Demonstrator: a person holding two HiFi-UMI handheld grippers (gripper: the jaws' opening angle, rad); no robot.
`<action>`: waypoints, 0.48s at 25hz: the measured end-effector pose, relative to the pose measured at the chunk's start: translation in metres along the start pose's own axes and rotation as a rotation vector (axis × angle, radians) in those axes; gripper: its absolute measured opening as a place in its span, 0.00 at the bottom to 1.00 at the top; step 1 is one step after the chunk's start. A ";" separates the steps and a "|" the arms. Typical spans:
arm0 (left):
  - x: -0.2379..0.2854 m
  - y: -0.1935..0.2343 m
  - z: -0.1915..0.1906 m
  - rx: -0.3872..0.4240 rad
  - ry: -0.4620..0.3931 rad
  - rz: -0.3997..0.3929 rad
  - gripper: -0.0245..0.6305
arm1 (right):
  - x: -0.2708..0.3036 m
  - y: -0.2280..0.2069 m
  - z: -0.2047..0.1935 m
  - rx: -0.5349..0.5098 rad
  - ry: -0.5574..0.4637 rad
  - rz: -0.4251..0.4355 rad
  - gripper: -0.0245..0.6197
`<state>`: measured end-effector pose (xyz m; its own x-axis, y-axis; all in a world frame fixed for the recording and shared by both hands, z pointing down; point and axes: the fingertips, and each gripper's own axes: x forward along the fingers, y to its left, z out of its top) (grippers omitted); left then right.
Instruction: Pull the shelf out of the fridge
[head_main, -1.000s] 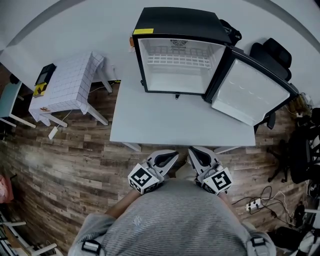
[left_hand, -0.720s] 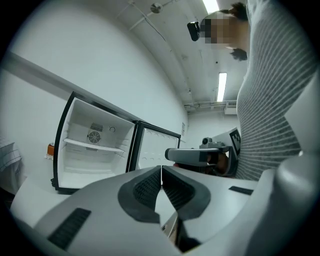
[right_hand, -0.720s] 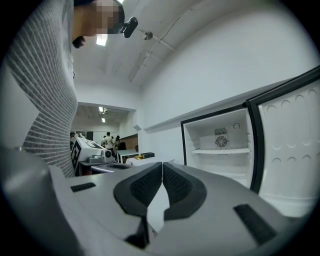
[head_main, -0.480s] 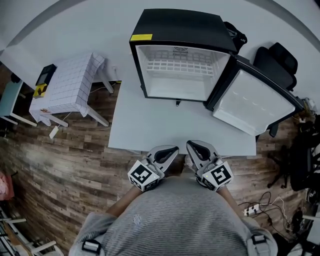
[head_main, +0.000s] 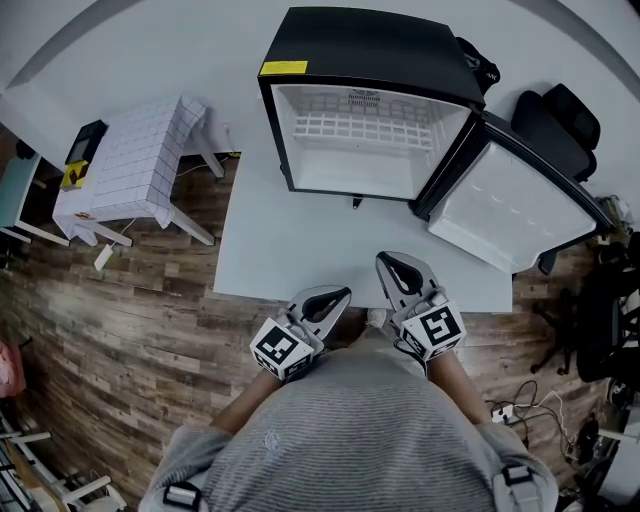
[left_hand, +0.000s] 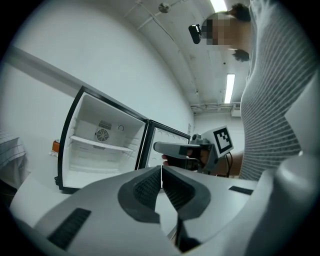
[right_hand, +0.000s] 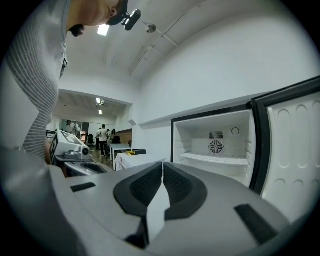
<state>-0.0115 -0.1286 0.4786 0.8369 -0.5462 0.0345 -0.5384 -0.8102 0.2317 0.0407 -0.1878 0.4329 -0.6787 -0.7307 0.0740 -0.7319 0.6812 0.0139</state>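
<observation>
**Claws shut at the near edge, shelf not yet touched**

Here we are at the front of the tabletop (head_main: 300, 250). The fridge (head_main: 370, 100) stands at its far end with its door (head_main: 510, 210) swung wide to the right. Inside, the white wire shelf (head_main: 365, 128) sits across the upper part of the cabinet, fully seated, with nothing on it that I can see.

The left claw (head_main: 340, 296) is close to the person's body, pressed together and gripping nothing. The right claw (head_main: 388, 262) is a touch further out over the tabletop, also pressed together and empty. Both point level toward the open cabinet and are well apart from the shelf, so this reads as the approach, with the whole pull ahead.

To do it well, I'd spread the claw before it enters the cabinet, not once it's inside. Go in level, aim for the shelf's front bar near the middle, and pinch firmly on the wire. Then draw straight back toward the body, keeping the shelf flat, because a tilted shelf will likely jam in its side grooves. The spare claw could steady the fridge, or take the shelf's other side as it comes free
</observation>
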 end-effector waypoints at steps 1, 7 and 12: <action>0.000 0.002 0.000 0.001 -0.001 0.005 0.06 | 0.006 -0.003 0.001 -0.012 0.002 0.004 0.06; 0.003 0.017 0.006 0.007 -0.016 0.027 0.06 | 0.030 -0.017 0.004 -0.059 0.018 0.012 0.06; 0.008 0.022 0.008 -0.008 -0.031 0.033 0.06 | 0.047 -0.030 -0.002 -0.095 0.046 0.010 0.06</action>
<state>-0.0174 -0.1520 0.4763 0.8155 -0.5787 0.0121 -0.5643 -0.7903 0.2386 0.0310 -0.2431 0.4379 -0.6806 -0.7227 0.1206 -0.7148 0.6911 0.1075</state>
